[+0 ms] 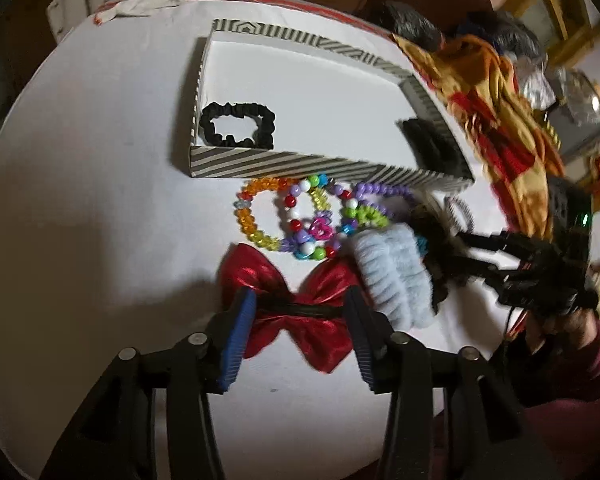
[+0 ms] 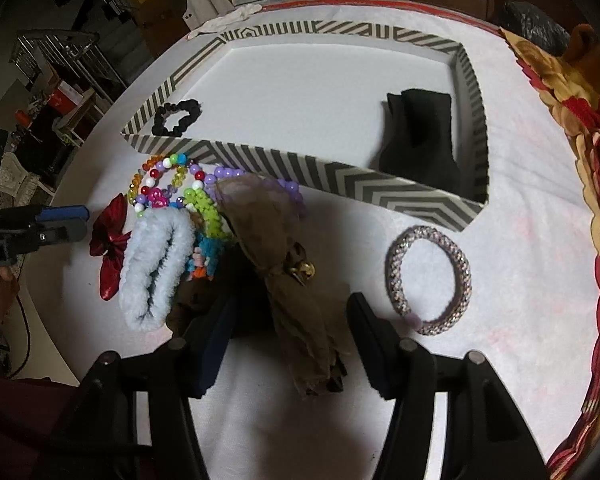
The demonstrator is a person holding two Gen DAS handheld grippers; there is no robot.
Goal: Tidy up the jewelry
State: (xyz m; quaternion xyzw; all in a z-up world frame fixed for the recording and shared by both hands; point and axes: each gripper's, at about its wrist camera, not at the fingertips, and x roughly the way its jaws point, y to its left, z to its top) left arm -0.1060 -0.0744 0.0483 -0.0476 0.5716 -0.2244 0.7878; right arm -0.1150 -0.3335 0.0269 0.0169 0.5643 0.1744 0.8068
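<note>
A striped tray [image 1: 300,166] [image 2: 260,156] holds a black scrunchie [image 1: 238,124] [image 2: 176,117] and a black cloth item [image 2: 420,136] [image 1: 432,144]. In front of it lie colourful bead bracelets [image 1: 300,216] [image 2: 168,188], a pale blue fluffy scrunchie [image 1: 392,276] [image 2: 156,264], a red shiny bow [image 1: 296,304] [image 2: 110,244], a brown hair bow [image 2: 284,272] and a sparkly bangle [image 2: 428,280]. My left gripper [image 1: 300,308] is open, its jaws either side of the red bow's middle. My right gripper [image 2: 292,312] is open, straddling the brown bow.
A red and yellow patterned cloth [image 1: 500,112] [image 2: 580,160] lies along the table's right side. A white glove [image 1: 140,4] lies at the far edge. Chairs and boxes stand beyond the round white table [image 1: 80,160].
</note>
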